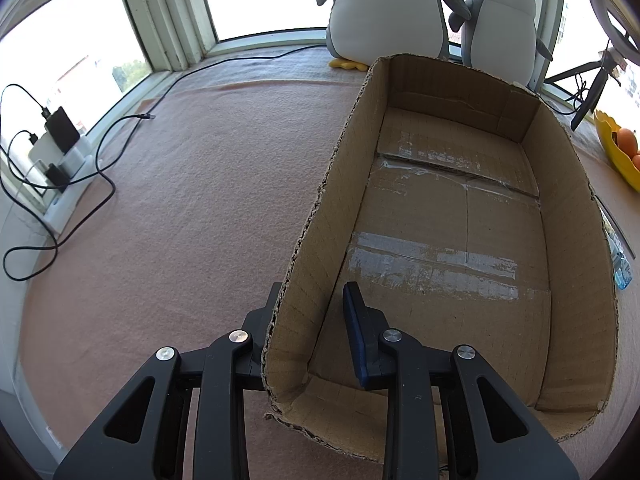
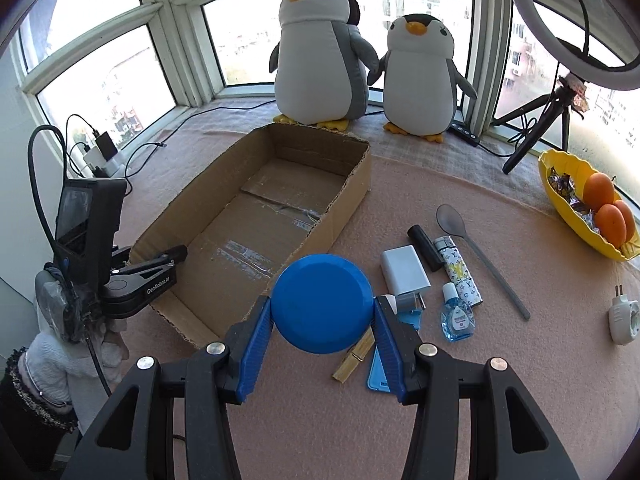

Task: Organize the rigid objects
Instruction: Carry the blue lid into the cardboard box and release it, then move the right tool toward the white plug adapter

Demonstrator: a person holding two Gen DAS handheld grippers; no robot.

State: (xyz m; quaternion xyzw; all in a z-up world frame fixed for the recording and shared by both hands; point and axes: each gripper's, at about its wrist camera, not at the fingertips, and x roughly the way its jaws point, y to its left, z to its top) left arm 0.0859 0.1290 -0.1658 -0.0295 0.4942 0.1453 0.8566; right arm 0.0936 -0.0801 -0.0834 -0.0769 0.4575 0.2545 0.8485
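- A counter [image 2: 500,360] under a pinkish felt-like cloth carries everything.
- An open cardboard box [image 2: 352,184] sits left of centre, empty inside.
- Right of the box lie a white charger [image 2: 404,270], a black cylinder [image 2: 424,248], a patterned lighter [image 2: 460,272], a grey spoon [image 2: 480,252] and a small blue bottle [image 2: 456,318].
- A wooden clothespin [image 2: 354,360] and a white plug adapter [image 2: 622,316] lie nearer.
- A yellow fruit bowl [image 2: 560,204] stands at the right.
- Two plush penguins [image 2: 320,60] stand by the window.

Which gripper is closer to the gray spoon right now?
Right. The right gripper holds the blue dish beside the small items near the gray spoon. The left gripper grips the cardboard box wall on its far side.
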